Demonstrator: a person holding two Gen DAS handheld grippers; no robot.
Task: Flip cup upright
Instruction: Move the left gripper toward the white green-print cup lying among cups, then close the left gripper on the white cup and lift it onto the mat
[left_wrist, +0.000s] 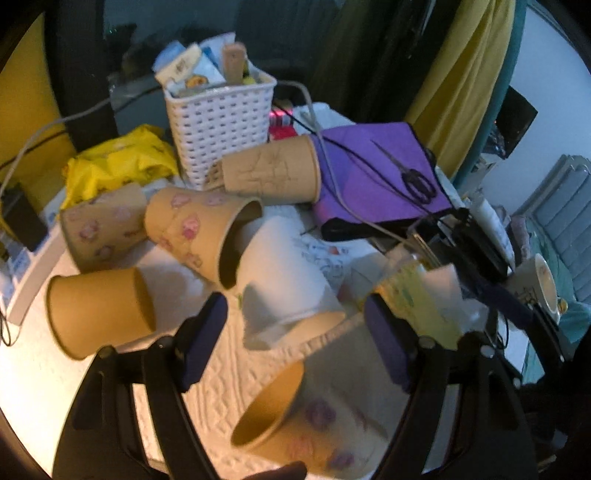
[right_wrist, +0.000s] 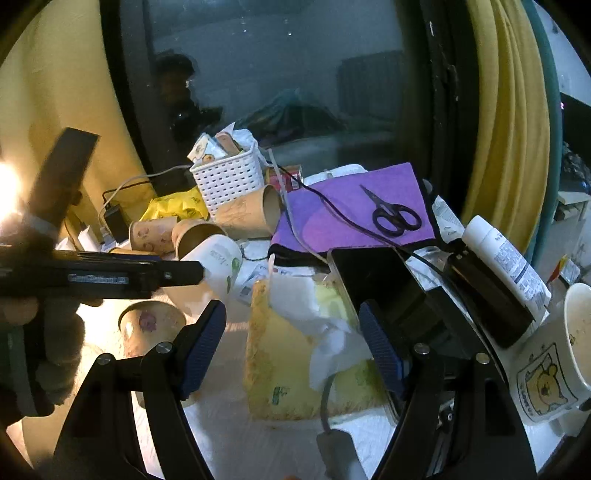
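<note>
Several paper cups lie on their sides on a white embossed cloth. In the left wrist view a white cup lies straight ahead, its base tucked into a flowered tan cup. A plain tan cup lies left, a flowered one near and below. My left gripper is open, its jaws on either side of the white cup's rim end, holding nothing. My right gripper is open and empty over a yellow packet. The left gripper shows in the right view beside the white cup.
A white basket stands at the back beside a yellow bag. Scissors lie on a purple cloth. A black phone, a white tube and a bear mug crowd the right.
</note>
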